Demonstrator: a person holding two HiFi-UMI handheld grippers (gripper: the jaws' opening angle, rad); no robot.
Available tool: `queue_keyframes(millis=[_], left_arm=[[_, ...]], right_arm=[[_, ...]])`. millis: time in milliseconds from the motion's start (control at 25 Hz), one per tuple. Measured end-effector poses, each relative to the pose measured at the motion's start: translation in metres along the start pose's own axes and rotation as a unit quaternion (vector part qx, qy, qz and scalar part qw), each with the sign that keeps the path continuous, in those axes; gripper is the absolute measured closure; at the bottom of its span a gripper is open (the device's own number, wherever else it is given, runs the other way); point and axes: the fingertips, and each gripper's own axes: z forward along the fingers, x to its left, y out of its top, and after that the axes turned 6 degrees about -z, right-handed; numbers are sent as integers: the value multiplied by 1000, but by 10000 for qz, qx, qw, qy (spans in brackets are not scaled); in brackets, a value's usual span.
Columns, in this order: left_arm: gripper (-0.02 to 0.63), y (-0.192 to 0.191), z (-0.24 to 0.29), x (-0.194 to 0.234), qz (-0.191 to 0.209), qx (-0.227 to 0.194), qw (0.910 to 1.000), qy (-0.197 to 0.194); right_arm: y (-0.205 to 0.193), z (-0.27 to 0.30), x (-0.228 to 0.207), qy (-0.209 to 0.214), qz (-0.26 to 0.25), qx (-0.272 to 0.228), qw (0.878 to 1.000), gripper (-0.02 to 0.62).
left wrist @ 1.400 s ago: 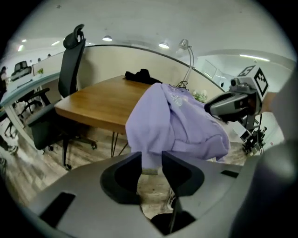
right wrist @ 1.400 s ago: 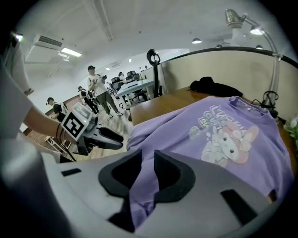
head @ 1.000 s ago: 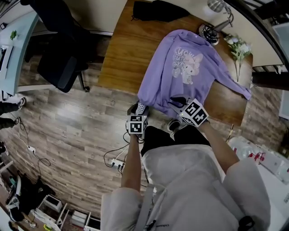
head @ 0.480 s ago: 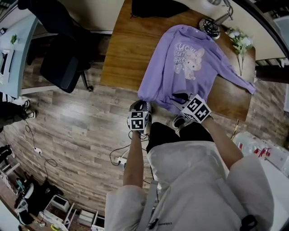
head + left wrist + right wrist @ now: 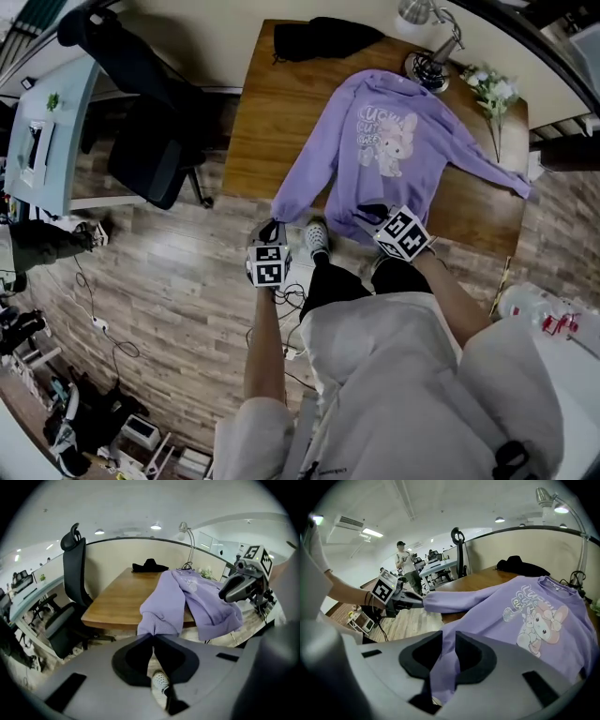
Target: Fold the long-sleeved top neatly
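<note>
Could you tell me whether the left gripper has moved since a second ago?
Yes. The left gripper, shut on the sleeve cuff, has shifted left along the table's near edge, toward its left corner, drawing the sleeve out from the purple top.

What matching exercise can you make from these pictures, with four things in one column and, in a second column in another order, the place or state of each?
Things:
1. left hand-held gripper
2. right hand-held gripper
3. black garment
4. office chair

Places or states:
A. shut on the hem of the purple top
B. on the floor, beside the wooden table
C. shut on that top's sleeve cuff
D. lying at the table's far end

Pairs: 1-C, 2-A, 3-D, 4-B.
</note>
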Motion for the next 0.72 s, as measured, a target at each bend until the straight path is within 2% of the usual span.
queue_keyframes(millis=[200,320,560,720], left_arm=[[575,62,-17,47,582,-255,9974,347],[574,112,-17,76,953,-421,9934,473],[575,222,-6,121,1742,-841,9791,622],[575,278,-6,153,2045,-1073,9697,797]], right_arm=[[3,-8,0,-194,263,-180,9993,503],[0,-12,-3,-247,396,-177,9988,503],[-4,-22,-20,-718,836,-337,9933,502],[3,-14,-22,-924,1070,-412,9891,500]])
